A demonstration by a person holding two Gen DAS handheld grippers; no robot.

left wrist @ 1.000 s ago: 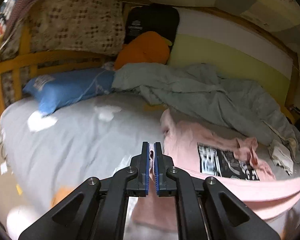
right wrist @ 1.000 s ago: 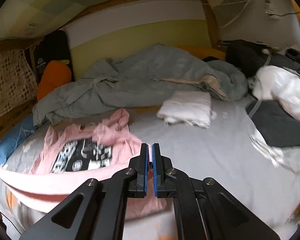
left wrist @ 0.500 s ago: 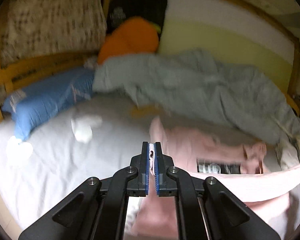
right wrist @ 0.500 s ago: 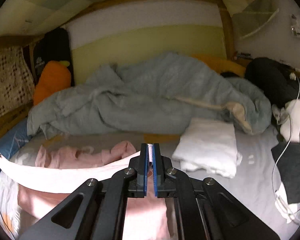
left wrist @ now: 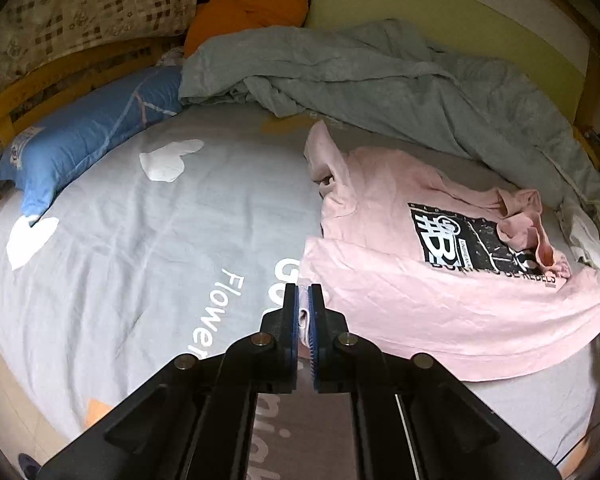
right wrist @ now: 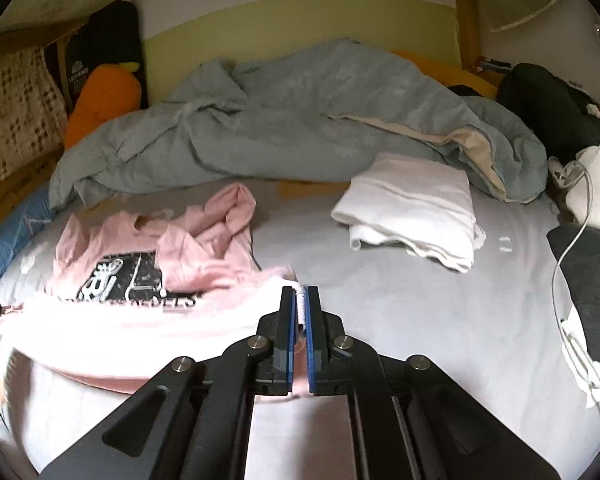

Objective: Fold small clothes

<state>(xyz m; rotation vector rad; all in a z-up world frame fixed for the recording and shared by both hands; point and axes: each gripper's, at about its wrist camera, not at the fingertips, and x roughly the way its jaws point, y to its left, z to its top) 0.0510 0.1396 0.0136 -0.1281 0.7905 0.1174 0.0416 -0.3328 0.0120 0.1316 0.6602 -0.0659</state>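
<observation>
Two corners of the pink T-shirt point(left wrist: 440, 300) are pinched, one in each gripper: the left gripper point(left wrist: 304, 312) has its jaws closed on the hem corner at its own tips, and the right gripper point(right wrist: 299, 312) is clamped the same way on the opposite hem corner. The hem runs as a taut band between them, so the shirt's width lies across, from one gripper to the other, while its length runs away from both, toward the crumpled neck and sleeves ahead. From the left gripper the body of the shirt spreads ahead and to the right; from the right gripper it spreads ahead and to the left, with the black print point(right wrist: 128, 284) just beyond the raised hem. The lifted edge seems to be partway over the print, so the fold looks underway, and neither arm is nearer the far end. Carrying the hem forward probably needs both moving evenly, since the bunched sleeve point(right wrist: 228, 216) ahead of the right gripper could get trapped under the fold.
</observation>
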